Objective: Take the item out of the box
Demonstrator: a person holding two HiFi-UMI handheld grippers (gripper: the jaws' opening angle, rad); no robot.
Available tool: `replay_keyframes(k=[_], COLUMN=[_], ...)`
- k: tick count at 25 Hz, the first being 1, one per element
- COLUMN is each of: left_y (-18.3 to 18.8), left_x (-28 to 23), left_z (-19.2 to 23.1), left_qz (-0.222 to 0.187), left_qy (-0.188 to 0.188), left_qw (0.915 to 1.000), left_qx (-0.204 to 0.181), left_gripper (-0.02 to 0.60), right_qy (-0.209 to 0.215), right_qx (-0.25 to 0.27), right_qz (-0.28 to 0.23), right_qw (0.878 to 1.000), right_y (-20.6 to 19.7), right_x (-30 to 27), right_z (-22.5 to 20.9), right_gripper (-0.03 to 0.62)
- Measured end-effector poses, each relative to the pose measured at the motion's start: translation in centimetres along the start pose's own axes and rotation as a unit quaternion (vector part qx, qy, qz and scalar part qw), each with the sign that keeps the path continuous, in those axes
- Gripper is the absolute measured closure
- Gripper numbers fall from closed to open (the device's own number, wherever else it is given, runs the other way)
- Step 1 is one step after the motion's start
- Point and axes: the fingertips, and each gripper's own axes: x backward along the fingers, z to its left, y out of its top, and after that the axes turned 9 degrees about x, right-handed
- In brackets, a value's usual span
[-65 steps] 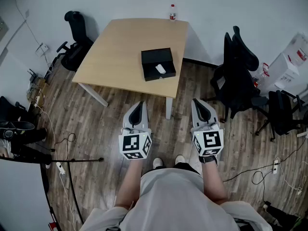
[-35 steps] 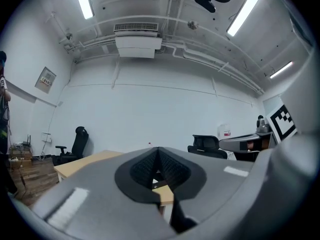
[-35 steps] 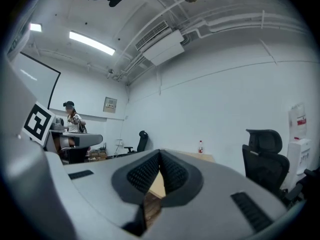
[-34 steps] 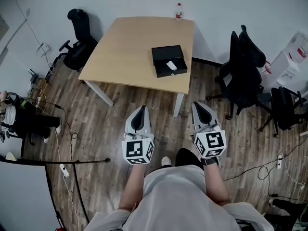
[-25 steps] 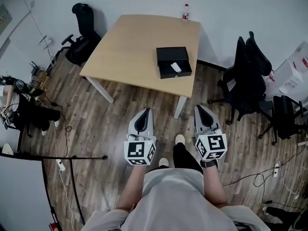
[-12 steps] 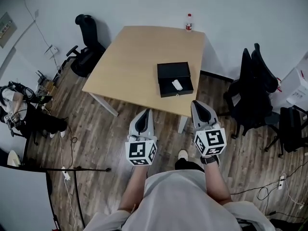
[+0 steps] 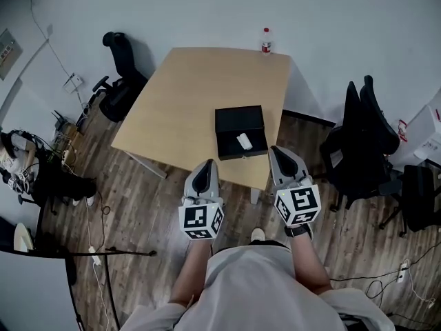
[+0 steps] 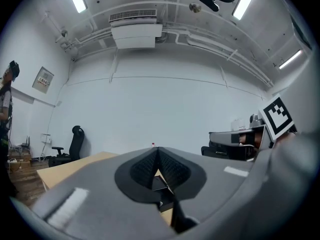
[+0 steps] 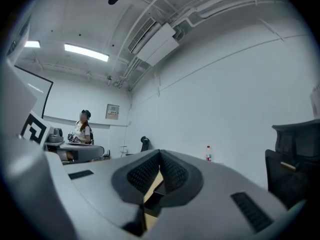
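Approach step: I stand at desk [image 7: 179,95] edge, item not yet picked. Box [image 7: 240,119] open near desk's front edge, white item [image 7: 244,141] lying inside. My left gripper [image 7: 207,165] and right gripper [image 7: 278,150] both empty, jaws pressed together, held short of box. Next, as I judge: spread right jaws, reach down over item, close, lift clear.

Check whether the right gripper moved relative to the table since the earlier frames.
Yes. The right gripper came forward: earlier it hung over floor short of the table, now its tip overlaps the near edge beside the box.
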Motion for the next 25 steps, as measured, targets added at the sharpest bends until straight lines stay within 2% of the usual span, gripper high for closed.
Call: replay_keyframes(k=[6,13,21,25], left_y=[-2.6,-5.5,-7.1,-8.4], left_x=[-2.6,-5.0,-8.4,-10.3], left_z=[-1.9,-2.1,-1.0,-0.3], left_qz=[0.036,0.069,0.09,0.103], left_qy=[0.004,0.006,-0.007,-0.015], left_qw=[0.9993,0.9975,0.9957,0.9942], left_qx=[-0.004,0.015,0.019,0.027], left_gripper=[0.574,0.574,0.574,0.574], right_qy=[0.009,0.016,0.029,0.032], right_qx=[-0.028,-0.046,-0.038,-0.016], right_qz=[0.023,0.045,0.063,0.098], right_qw=[0.999,0.998,0.997,0.995], right_y=[-3.1,-5.6,-7.5,-9.3], right_x=[-0.4,-1.2,-3.9,-6.0], right_z=[-2.9,-5.4,-5.7,-5.6], right_gripper=[0.582,0.582,0.582,0.582])
